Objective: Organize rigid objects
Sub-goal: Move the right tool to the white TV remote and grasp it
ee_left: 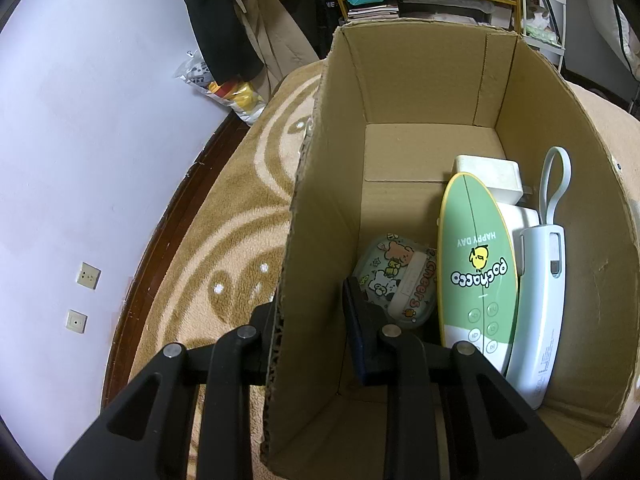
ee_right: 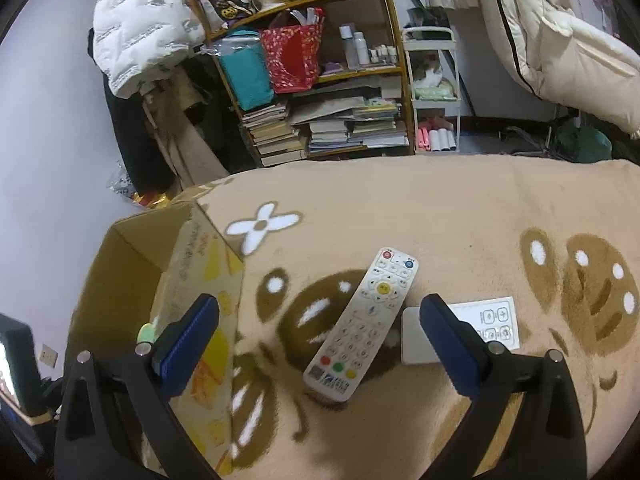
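An open cardboard box stands on a tan blanket. It holds a green oval Pochacco device, a white power bank with a loop, a sticker-covered case and a white block. My left gripper is shut on the box's left wall, one finger outside and one inside. In the right wrist view, the box sits to the left. A white remote lies on the blanket below my right gripper, which is open. A flat white button panel lies beside it, partly hidden by the right finger.
Beyond the blanket's far edge stand a shelf stacked with books and bags and a white trolley. Jackets hang at the back left. A pale wall with sockets runs along the left. The blanket stretches to the right.
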### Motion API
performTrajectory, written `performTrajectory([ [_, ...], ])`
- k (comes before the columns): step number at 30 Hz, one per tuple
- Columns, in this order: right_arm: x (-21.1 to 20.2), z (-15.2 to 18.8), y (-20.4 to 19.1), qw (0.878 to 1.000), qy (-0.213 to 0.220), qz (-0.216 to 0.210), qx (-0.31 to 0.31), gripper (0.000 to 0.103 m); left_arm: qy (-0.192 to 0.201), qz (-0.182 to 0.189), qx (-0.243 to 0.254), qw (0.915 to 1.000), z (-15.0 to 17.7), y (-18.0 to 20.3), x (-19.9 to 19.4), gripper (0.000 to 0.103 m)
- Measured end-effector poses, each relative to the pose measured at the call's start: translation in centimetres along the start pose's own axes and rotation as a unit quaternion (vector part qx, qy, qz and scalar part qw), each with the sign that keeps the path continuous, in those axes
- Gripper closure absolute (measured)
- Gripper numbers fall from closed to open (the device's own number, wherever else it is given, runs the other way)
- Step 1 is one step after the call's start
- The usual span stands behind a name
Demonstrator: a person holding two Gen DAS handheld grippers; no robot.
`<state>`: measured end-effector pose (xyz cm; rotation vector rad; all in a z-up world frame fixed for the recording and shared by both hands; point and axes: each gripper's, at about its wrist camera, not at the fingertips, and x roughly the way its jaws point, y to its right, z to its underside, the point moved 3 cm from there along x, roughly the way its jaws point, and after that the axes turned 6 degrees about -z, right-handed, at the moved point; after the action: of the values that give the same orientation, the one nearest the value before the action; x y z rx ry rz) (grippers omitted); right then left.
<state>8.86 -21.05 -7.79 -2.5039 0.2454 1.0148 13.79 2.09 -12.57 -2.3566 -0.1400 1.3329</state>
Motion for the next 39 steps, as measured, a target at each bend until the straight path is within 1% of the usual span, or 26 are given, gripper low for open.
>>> performTrajectory([
  [5, 1.7, -0.7, 0.7, 1.0, -0.011, 0.018, -0.012, 0.0, 0.002, 0.0, 0.0, 1.0, 0.0, 0.0, -0.1, 0.078],
  [9, 3.0, -0.6, 1.5, 0.999, -0.025, 0.02, -0.011, 0.0, 0.001, -0.001, 0.002, 1.0, 0.1, 0.0, -0.1, 0.078],
  [11, 4.1, -0.7, 1.9, 0.999, -0.036, 0.007, -0.004, 0.0, 0.001, -0.001, 0.003, 1.0, 0.1, -0.1, -0.1, 0.078],
  [13, 5.1, -0.7, 2.2, 0.999, -0.048, 0.004, -0.003, 0.0, 0.001, -0.002, 0.004, 1.0, 0.1, 0.0, -0.1, 0.079],
  [16, 6.4, -0.4, 2.5, 0.998, -0.067, 0.014, -0.01, 0.0, -0.001, -0.004, 0.004, 1.0, 0.1, 0.1, 0.0, 0.079],
  [20, 8.2, 0.3, 3.4, 0.995, -0.099, 0.024, 0.001, 0.0, -0.001, -0.006, 0.002, 1.0, 0.1, 0.2, 0.0, 0.079],
  [23, 8.2, 0.6, 3.6, 0.995, -0.094, 0.024, 0.004, 0.0, -0.003, -0.009, 0.005, 0.9999, 0.1, 0.4, 0.1, 0.079],
  [24, 8.2, 0.6, 3.5, 0.995, -0.096, 0.022, 0.005, 0.001, -0.004, -0.01, 0.006, 0.9999, 0.1, 0.4, 0.2, 0.079],
  [25, 8.3, 0.5, 3.5, 0.995, -0.098, 0.018, 0.006, 0.003, -0.003, -0.011, 0.006, 0.9999, 0.1, 0.4, 0.2, 0.079],
  [27, 8.4, 0.5, 3.4, 0.995, -0.102, 0.013, 0.005, 0.004, -0.002, -0.009, 0.004, 1.0, 0.1, 0.4, 0.1, 0.079],
  [31, 9.0, 0.4, 3.4, 0.995, -0.1, 0.025, -0.002, 0.004, -0.002, -0.009, 0.005, 0.9999, 0.1, 0.3, 0.1, 0.079],
  [33, 9.7, 0.5, 3.6, 0.993, -0.117, 0.029, -0.003, 0.004, -0.001, -0.009, 0.005, 0.9999, 0.1, 0.3, 0.1, 0.079],
  [35, 10.6, 0.6, 3.9, 0.989, -0.142, 0.029, 0.002, 0.008, -0.002, -0.009, 0.004, 0.9999, 0.1, 0.3, 0.2, 0.079],
  [36, 10.9, 0.8, 4.0, 0.988, -0.15, 0.032, 0.002, 0.016, -0.001, -0.009, 0.004, 0.9999, 0.1, 0.3, 0.2, 0.079],
  [37, 10.8, 0.9, 4.0, 0.988, -0.148, 0.041, -0.001, 0.024, -0.001, -0.01, 0.005, 0.9999, 0.1, 0.3, 0.2, 0.079],
  [38, 10.6, 1.0, 4.1, 0.989, -0.142, 0.05, -0.005, 0.029, -0.002, -0.011, 0.006, 0.9999, 0.1, 0.4, 0.2, 0.079],
  [39, 10.4, 1.0, 4.2, 0.989, -0.139, 0.053, -0.005, 0.042, -0.002, -0.012, 0.006, 0.9999, 0.2, 0.4, 0.3, 0.079],
])
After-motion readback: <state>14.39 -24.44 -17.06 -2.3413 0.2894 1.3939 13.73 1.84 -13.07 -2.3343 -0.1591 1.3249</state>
